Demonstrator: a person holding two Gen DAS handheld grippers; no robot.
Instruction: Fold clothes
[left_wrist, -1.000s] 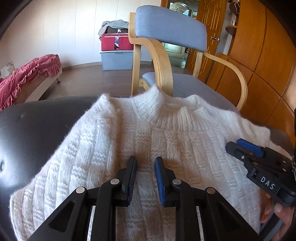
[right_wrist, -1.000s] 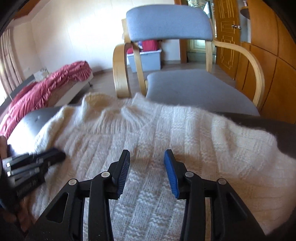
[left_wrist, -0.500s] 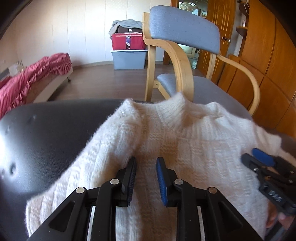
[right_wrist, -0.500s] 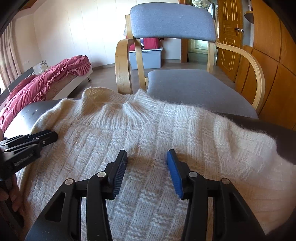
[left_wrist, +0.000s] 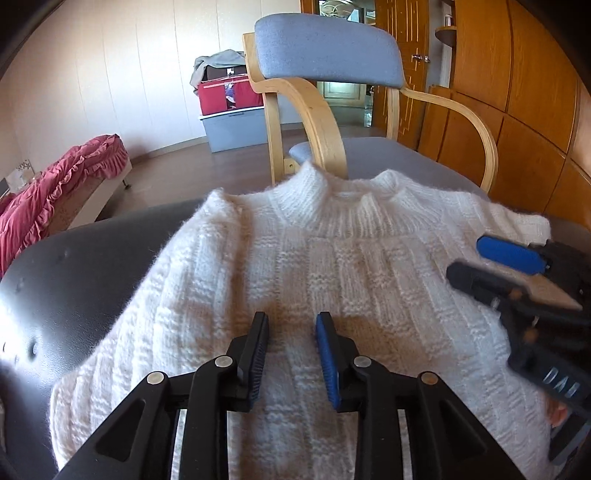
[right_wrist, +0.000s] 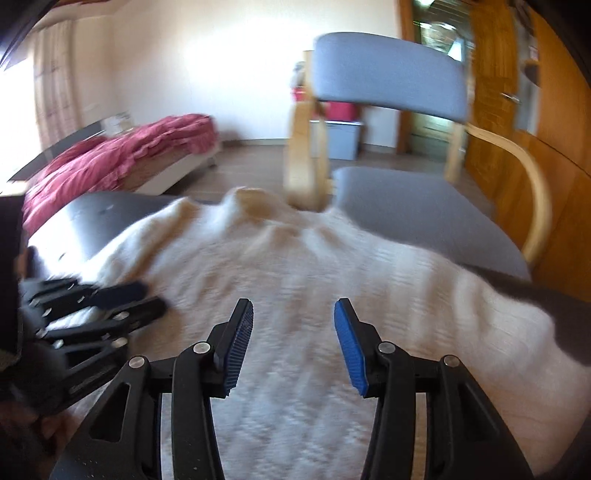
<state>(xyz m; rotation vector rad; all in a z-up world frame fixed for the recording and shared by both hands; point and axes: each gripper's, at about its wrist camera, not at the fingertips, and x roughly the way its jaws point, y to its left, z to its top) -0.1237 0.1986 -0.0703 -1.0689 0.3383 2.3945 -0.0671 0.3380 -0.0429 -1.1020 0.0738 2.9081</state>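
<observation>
A white knitted sweater (left_wrist: 332, 280) lies flat on a dark padded surface (left_wrist: 74, 266), its ribbed collar at the far side. My left gripper (left_wrist: 291, 321) hovers over the middle of the sweater; its jaws are opening and nothing is between them. My right gripper (right_wrist: 293, 310) stands open above the sweater (right_wrist: 332, 280), empty; that view is blurred. In the left wrist view the right gripper (left_wrist: 484, 258) shows at the right edge. In the right wrist view the left gripper (right_wrist: 147, 295) shows low at the left.
A wooden armchair with blue-grey cushions (left_wrist: 332, 55) stands just beyond the sweater's collar. A bed with a red cover (left_wrist: 55, 192) is at the left. Storage boxes (left_wrist: 232, 110) sit by the far wall. Wooden cabinets (left_wrist: 517, 92) line the right.
The left gripper's jaws have widened a little and its view swung over the sweater. The right gripper's jaws opened wider and that hand moved, blurring its view.
</observation>
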